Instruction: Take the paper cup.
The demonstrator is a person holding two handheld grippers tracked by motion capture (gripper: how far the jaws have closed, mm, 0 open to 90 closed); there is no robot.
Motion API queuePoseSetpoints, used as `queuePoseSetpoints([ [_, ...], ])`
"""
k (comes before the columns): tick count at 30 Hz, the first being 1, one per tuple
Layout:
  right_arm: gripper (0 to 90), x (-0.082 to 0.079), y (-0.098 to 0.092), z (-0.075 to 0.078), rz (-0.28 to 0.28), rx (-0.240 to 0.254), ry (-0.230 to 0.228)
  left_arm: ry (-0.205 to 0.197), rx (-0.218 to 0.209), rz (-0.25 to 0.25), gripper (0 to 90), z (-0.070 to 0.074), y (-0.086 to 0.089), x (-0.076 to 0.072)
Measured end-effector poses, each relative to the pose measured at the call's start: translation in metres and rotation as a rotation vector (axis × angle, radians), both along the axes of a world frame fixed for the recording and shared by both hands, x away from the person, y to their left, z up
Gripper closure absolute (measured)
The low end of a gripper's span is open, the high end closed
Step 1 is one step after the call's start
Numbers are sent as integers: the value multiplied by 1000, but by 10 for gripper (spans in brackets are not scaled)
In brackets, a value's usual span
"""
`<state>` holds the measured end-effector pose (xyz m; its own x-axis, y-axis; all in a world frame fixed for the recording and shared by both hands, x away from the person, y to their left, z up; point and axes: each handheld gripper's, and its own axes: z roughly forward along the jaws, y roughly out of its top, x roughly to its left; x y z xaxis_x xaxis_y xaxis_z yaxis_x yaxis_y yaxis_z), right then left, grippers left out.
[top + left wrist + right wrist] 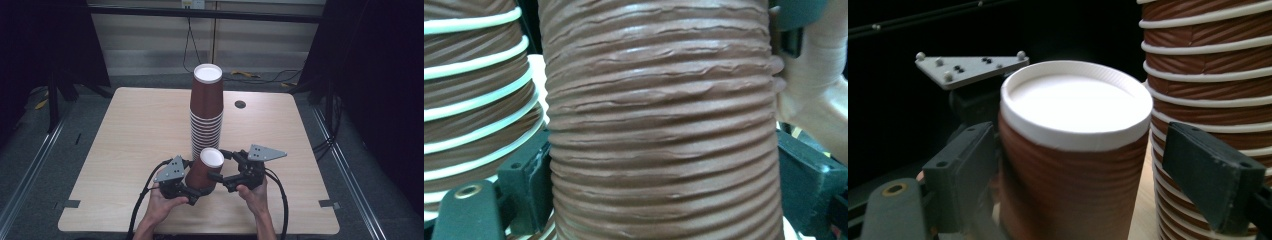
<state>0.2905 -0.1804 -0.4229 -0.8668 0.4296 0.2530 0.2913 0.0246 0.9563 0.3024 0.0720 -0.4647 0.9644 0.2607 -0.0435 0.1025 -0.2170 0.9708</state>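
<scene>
In the left gripper view the single brown cup (661, 120) is running off the top and bottom edges, so its rim and base are staying out of sight. Beside that cup, the cup stack (474, 100) is being cut by the left edge. In the high view the cup is covering the left hand-held gripper (192, 192), leaving its grip impossible to judge.
</scene>
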Motion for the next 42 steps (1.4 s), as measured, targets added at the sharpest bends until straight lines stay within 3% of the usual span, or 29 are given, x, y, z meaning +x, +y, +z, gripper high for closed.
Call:
queuePoseSetpoints([
  [9, 254, -4, -8, -4, 14, -9, 0, -23, 45, 13, 131, 1, 8, 1],
  [18, 179, -5, -13, -9, -23, -31, 21, -12, 99, -1, 131, 2, 12, 2],
  [21, 162, -5, -14, -10, -23, -61, 31, -8, 130, -9, 131, 5, 13, 2],
  [30, 161, -4, -15, -12, -21, -121, 46, 1, 161, 3, 134, 9, 17, 8],
  [38, 164, -2, -15, -14, -20, -171, 61, -3, 263, -18, 135, 7, 13, 10],
  [42, 192, -4, -16, -11, -37, -196, 35, -13, 309, -36, 135, 12, 7, 9],
])
